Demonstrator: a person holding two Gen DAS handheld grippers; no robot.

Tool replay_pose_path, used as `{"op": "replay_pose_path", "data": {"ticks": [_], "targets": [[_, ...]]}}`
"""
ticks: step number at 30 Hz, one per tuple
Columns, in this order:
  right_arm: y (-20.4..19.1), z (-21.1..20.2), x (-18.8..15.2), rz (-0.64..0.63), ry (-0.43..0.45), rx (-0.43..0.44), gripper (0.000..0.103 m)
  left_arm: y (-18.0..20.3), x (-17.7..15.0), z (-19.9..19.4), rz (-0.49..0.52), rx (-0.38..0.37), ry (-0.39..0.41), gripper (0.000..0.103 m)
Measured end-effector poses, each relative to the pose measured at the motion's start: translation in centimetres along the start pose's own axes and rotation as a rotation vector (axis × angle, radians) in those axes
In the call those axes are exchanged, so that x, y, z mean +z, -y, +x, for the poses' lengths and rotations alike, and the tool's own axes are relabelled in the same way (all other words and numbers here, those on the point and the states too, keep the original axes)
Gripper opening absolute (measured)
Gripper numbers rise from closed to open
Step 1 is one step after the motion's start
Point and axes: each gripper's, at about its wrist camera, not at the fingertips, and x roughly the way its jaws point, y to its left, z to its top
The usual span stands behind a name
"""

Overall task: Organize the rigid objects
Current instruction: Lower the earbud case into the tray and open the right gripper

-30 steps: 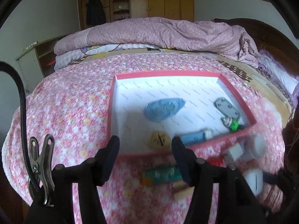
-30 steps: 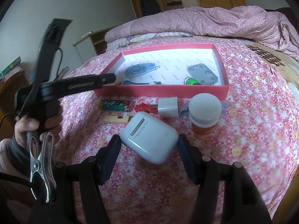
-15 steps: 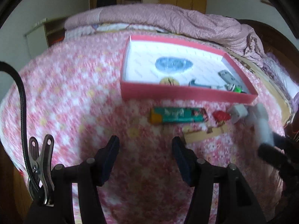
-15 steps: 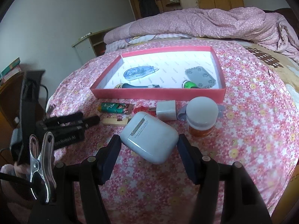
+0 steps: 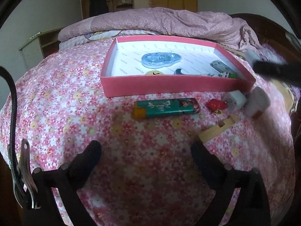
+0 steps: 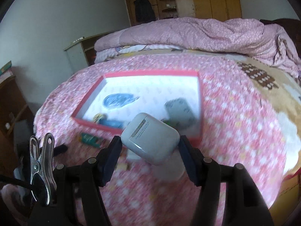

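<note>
Earbud case — smooth, glossy white plastic, rounded-rectangular, hinge strip and small print facing the camera — sits tilted between the right gripper's dark flat pads, pinched at both sides and lifted over the bedspread. Background in the right wrist view is motion-blurred.

Red box: shallow cardboard tray, matte red walls, white printed lining, at 12 o'clock from the left gripper. Inside it: a blue translucent teardrop-shaped tape dispenser, a round yellow disc against the near wall, a grey flat plate at 2 o'clock, and a small green item in the near right corner.

On the pink floral bedspread, just outside the box's near wall: a green lighter, oblong and glossy with an orange end; a small red piece; a white cube charger; a white-capped jar; a tan wooden strip at 1 o'clock.

Left gripper fingers are spread wide, holding nothing and touching no object — they hover above bare cloth.
</note>
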Motion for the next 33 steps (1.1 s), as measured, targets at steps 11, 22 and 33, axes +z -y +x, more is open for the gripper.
{"op": "replay_pose_path", "data": {"ticks": [11,22,33], "targets": [[2.5,6.3,5.5,-0.041,-0.072,-0.092,0.063,-0.2,-0.1,0.1,0.000,0.002,0.000,0.103],[3.0,11.3,8.2,-0.074,-0.124,-0.137,0.063,-0.3,-0.1,0.0,0.001,0.001,0.001,0.103],[2.9,7.8,7.9,-0.055,-0.080,-0.134,0.071,-0.3,-0.1,0.0,0.001,0.001,-0.001,0.103]]}}
